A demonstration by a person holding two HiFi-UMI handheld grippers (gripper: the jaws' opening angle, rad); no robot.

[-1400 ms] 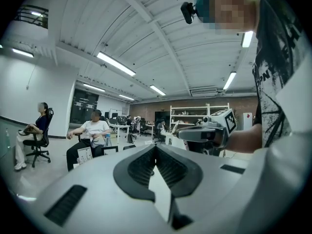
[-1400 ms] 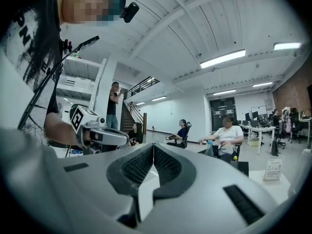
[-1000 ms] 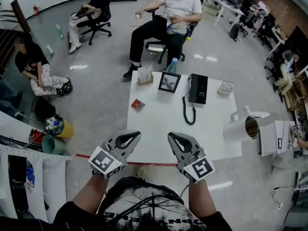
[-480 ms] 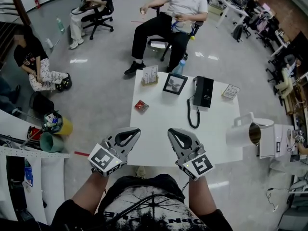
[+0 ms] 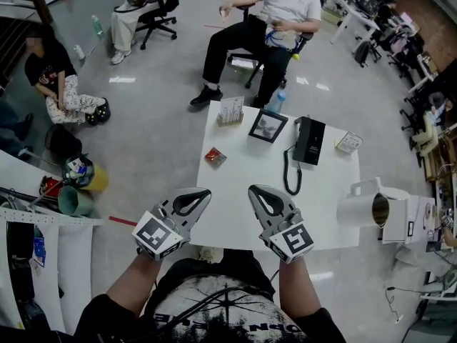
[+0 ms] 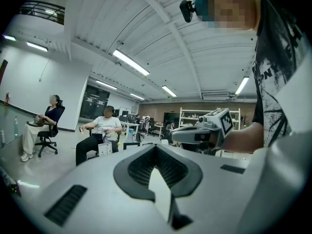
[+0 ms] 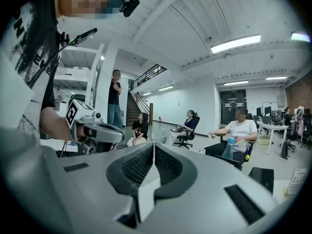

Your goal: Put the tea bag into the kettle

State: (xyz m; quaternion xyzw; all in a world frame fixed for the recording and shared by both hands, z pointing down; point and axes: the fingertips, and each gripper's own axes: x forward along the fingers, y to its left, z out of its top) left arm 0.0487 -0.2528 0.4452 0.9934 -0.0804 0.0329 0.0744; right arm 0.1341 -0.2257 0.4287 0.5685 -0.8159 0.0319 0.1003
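Head view: a small, flat, squarish red tea bag [image 5: 215, 156] lies near the left edge of the white table [image 5: 235, 191], turned corner-on to it. The smooth white kettle [image 5: 357, 210] sits at the right edge, well apart.

Left gripper view: the left gripper [image 6: 156, 147] is pinched together, empty.

Right gripper view: the right gripper [image 7: 154, 145] is likewise closed on nothing.

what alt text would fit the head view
A person holds the left tool and right tool, both shut and empty, at the near edge of a white table. On it are a red tea bag, a black telephone and a picture frame; a white kettle sits at its right edge.
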